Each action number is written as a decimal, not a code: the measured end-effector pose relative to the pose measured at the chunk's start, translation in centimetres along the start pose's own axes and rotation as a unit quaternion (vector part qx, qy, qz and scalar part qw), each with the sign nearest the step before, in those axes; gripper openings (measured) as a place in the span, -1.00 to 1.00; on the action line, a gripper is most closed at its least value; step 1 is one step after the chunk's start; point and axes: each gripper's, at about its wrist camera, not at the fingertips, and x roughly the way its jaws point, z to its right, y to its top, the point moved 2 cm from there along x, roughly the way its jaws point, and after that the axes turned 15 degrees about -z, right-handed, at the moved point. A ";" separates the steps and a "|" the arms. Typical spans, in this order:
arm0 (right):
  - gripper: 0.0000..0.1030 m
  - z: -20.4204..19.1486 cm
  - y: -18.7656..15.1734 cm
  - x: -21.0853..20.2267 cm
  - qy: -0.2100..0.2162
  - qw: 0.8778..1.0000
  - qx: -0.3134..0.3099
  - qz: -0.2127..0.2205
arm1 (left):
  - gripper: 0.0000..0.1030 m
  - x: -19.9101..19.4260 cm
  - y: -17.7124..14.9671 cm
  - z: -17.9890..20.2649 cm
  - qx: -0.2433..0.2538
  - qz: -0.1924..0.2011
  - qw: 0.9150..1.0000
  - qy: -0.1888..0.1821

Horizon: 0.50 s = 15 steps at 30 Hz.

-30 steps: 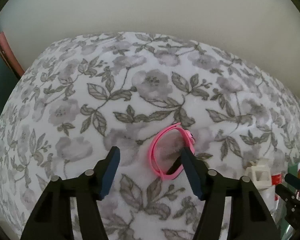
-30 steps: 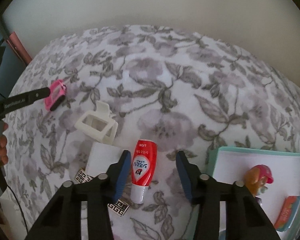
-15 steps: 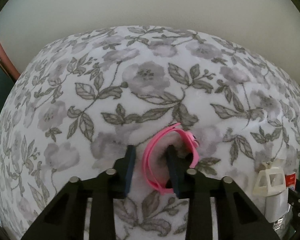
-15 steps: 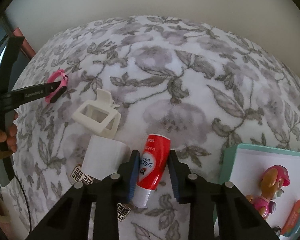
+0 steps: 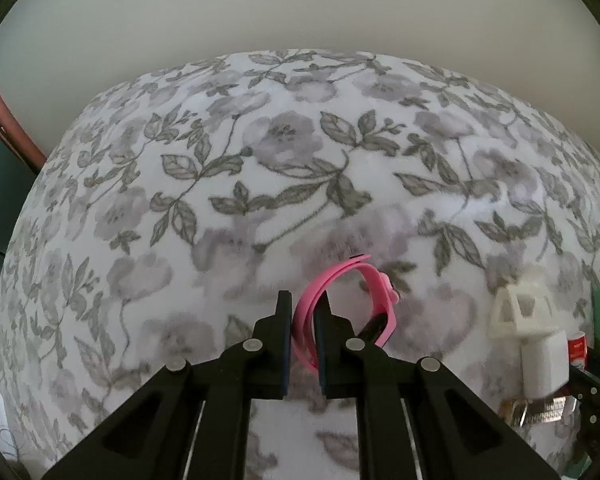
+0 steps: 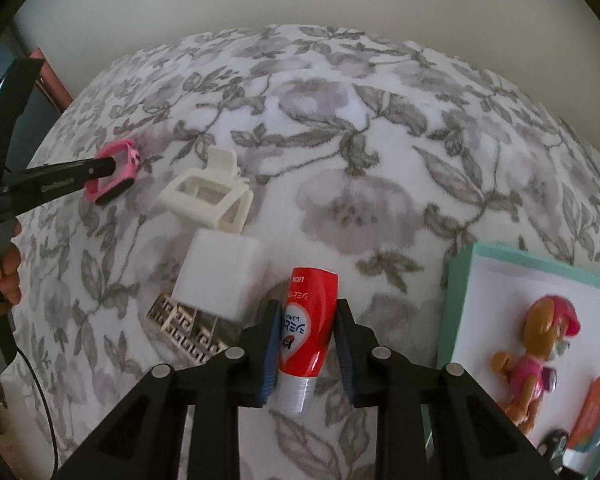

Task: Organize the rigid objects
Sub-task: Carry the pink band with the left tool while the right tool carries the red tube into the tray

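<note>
Here, soft floral fabric [image 5: 284, 152] bears a looped pink band [image 5: 374, 280].

- We see a plain off-white wall [image 5: 300, 12] filling the top of both views.
- Below it spreads a soft white blanket [image 5: 292, 160] printed with grey flowers and leaves.
- At the left edge sits a reddish-brown strip [image 5: 12, 128] beside something dark teal.

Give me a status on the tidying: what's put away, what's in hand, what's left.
Done: a toy figure already lies in the teal tray. In hand: the left tool is shut on the pink band; the right tool is shut on the red tube, both still on the blanket. Left: white clip, white block, patterned piece.
</note>
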 end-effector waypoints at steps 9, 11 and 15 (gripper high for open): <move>-0.49 0.0 -3.5 -2.7 0.023 1.000 0.006 0.012 | -0.80 -2.8 -2.7 0.9 -0.007 0.011 1.000 -0.010; -0.49 0.2 -4.4 -3.4 0.027 0.999 0.009 0.016 | -0.80 -3.6 -3.3 1.2 -0.007 0.014 1.000 -0.009; -0.49 0.6 -5.9 -4.8 0.043 0.999 0.021 0.025 | -0.80 -5.5 -4.8 2.1 -0.004 0.019 1.000 -0.012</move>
